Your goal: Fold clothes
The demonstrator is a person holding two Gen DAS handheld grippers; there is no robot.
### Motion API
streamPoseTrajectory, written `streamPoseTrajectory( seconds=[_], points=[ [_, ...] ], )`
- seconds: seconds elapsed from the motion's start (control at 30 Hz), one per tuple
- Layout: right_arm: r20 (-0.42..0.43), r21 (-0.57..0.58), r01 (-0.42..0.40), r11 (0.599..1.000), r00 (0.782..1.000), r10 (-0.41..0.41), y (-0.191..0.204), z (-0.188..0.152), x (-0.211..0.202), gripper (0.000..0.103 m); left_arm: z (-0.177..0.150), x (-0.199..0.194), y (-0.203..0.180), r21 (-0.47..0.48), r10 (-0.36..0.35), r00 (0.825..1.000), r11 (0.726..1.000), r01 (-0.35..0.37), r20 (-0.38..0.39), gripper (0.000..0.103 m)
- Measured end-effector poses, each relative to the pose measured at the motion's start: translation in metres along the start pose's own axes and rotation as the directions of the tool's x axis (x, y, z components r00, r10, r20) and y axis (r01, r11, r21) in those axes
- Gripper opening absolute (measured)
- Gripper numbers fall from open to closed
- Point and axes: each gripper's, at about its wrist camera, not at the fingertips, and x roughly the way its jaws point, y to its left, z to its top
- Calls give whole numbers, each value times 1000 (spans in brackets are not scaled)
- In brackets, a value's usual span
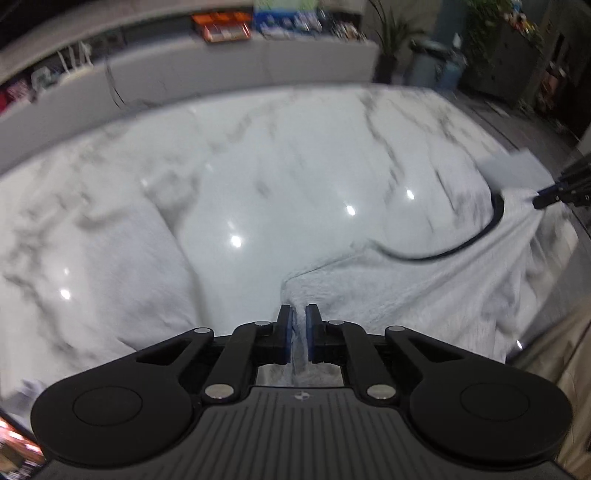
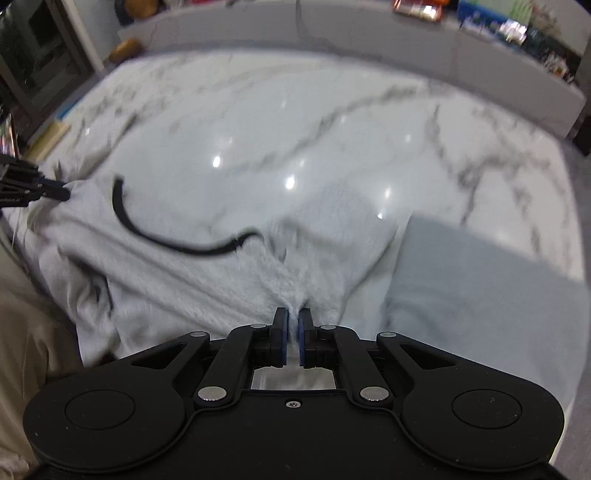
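Left gripper [image 1: 299, 325]: blue-padded black fingers [image 1: 284, 332] closed on a fold of the pale grey fleecy garment with black neck trim [image 1: 406, 295].
Right gripper [image 2: 293, 328]: fingers [image 2: 279, 339] pinched on the same garment's edge.
Garment: spread between both grippers, lying on the glossy white grey-veined marble worktop [image 2: 295, 129].
Folded grey cloth [image 2: 480, 288]: just right of the garment.

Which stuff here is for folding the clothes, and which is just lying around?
For the job:
- white garment with black collar
- left gripper, shut on it
- right gripper, shut on it

Just lying about:
- grey folded cloth
- marble table
- orange box
- plant
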Motion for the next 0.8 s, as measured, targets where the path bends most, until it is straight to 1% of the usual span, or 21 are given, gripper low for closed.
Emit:
streamPoseTrajectory(
  seconds=[0.07,0.1,0.17,0.2,0.27,0.3,0.37,0.47,0.57,0.6,0.67,0.7,0.73,0.8],
  points=[
    [46,1,13,1000,999,-13,1,8,-11,4,10,-21,0,12,21,998,1000,-22,56,6],
    [83,-3,20,1000,996,-20,3,14,-21,4,15,-34,-2,22,27,996,999,-29,87,6],
    [142,-18,14,1000,990,-12,7,21,-41,4,14,-52,-6,49,17,994,999,-23,107,5],
    [141,-27,10,1000,990,-6,8,21,-43,4,13,-60,-8,64,11,993,998,-18,114,5],
    [113,-60,0,998,994,7,11,16,-48,4,6,-65,-9,72,-13,996,997,7,89,5],
    [94,-63,-6,998,995,12,11,12,-46,4,-1,-63,-9,71,-27,998,997,23,63,5],
    [30,-70,-33,997,999,35,12,-1,-34,4,-17,-54,-10,60,-57,998,997,56,7,5],
    [-45,-53,-70,996,997,68,13,-23,-13,4,-39,-35,-11,32,-93,994,995,95,-61,5],
    [-96,-39,-86,996,992,82,17,-39,4,4,-55,-19,-11,12,-119,985,993,121,-124,6],
    [-114,-35,-91,995,990,87,19,-44,9,4,-59,-16,-10,11,-122,983,992,125,-140,8],
    [-129,-44,-99,994,987,93,20,-47,10,6,-61,-16,-10,20,-117,982,992,121,-146,14],
    [-136,-48,-103,994,986,96,21,-49,10,8,-60,-18,-10,29,-109,984,993,114,-144,19],
    [-143,-52,-107,993,985,99,22,-50,11,10,-59,-19,-10,38,-101,985,993,107,-142,22],
    [-143,-70,-106,992,985,95,22,-49,7,10,-52,-26,-11,66,-78,990,994,85,-114,31]
  ],
)
